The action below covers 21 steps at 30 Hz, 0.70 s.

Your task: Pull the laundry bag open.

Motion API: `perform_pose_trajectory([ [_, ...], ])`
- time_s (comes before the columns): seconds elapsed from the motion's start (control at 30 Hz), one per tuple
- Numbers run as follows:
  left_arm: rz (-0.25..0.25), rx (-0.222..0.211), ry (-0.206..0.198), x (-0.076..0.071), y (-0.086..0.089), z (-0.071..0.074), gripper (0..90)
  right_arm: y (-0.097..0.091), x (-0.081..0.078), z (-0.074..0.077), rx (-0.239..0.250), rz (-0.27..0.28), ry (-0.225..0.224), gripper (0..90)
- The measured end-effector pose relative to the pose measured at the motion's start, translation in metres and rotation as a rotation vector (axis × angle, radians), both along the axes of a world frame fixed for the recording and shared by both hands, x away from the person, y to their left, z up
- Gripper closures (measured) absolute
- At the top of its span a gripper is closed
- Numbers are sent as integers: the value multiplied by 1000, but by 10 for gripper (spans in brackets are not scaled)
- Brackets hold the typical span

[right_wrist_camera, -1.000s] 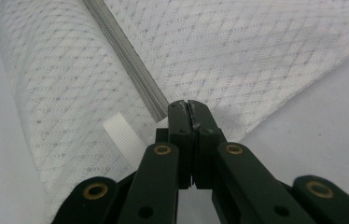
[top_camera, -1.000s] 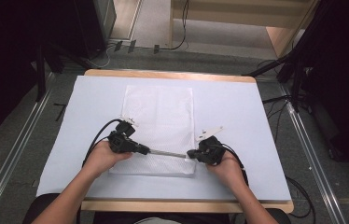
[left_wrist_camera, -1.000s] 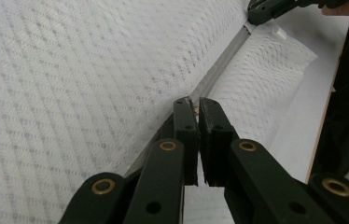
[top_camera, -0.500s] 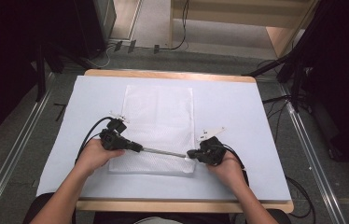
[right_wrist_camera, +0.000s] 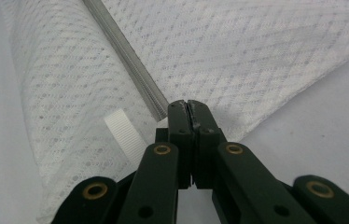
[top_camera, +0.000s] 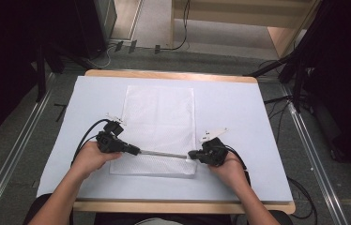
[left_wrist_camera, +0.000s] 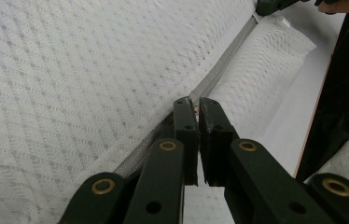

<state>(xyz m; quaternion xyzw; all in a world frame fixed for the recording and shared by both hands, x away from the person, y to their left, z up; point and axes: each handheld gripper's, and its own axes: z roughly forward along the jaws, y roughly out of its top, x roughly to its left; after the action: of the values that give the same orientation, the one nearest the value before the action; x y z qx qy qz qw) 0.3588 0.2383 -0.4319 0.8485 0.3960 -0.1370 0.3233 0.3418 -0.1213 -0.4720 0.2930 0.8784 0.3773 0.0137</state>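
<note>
High view: white mesh bag (top_camera: 159,126) lies flat mid-table, long axis running away from the person. Grey zipper (top_camera: 163,153) runs across its near end. Left gripper (top_camera: 136,151) sits at the zipper's left part, right gripper (top_camera: 191,154) at the right end. Both point inward, towards each other, along the zipper line.

Left gripper view: fingers (left_wrist_camera: 185,135) clenched, pinching something small at the zipper (left_wrist_camera: 219,65), likely the slider or its pull; too small to tell which. Mesh (left_wrist_camera: 70,93) is taut and flat beside it.

Right gripper view: fingers (right_wrist_camera: 181,128) clenched on the end of the zipper (right_wrist_camera: 126,56), where the tape meets the bag corner. A white ribbon tab (right_wrist_camera: 125,135) sits just beside them, not gripped.

Step in hand, my read: running the zipper along while the other end is anchored. To do it well: keep the right hand fixed as the anchor, pull the left hand straight along the tape line, stay low so the mesh doesn't lift or bunch into the teeth. Keep tension between the two grips. Don't twist the pull sideways.

Surface: table (top_camera: 239,122) has a pale blue-white cover, wood edge showing far and near. Room: grey floor, metal rails either side, cables (top_camera: 281,101) at right, dark equipment at left, wooden furniture at the back.
</note>
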Motion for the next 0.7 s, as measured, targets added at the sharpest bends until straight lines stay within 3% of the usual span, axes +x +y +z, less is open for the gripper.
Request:
perform_pose_trajectory([
  [0.07,5,16,-4,0,1,0,881,0,0,0,1,0,0,900],
  [0.43,50,-11,-16,-1,29,6,881,0,0,0,1,4,-2,900],
  [0.7,95,-6,-14,-6,54,6,881,-1,1,0,5,4,5,900],
])
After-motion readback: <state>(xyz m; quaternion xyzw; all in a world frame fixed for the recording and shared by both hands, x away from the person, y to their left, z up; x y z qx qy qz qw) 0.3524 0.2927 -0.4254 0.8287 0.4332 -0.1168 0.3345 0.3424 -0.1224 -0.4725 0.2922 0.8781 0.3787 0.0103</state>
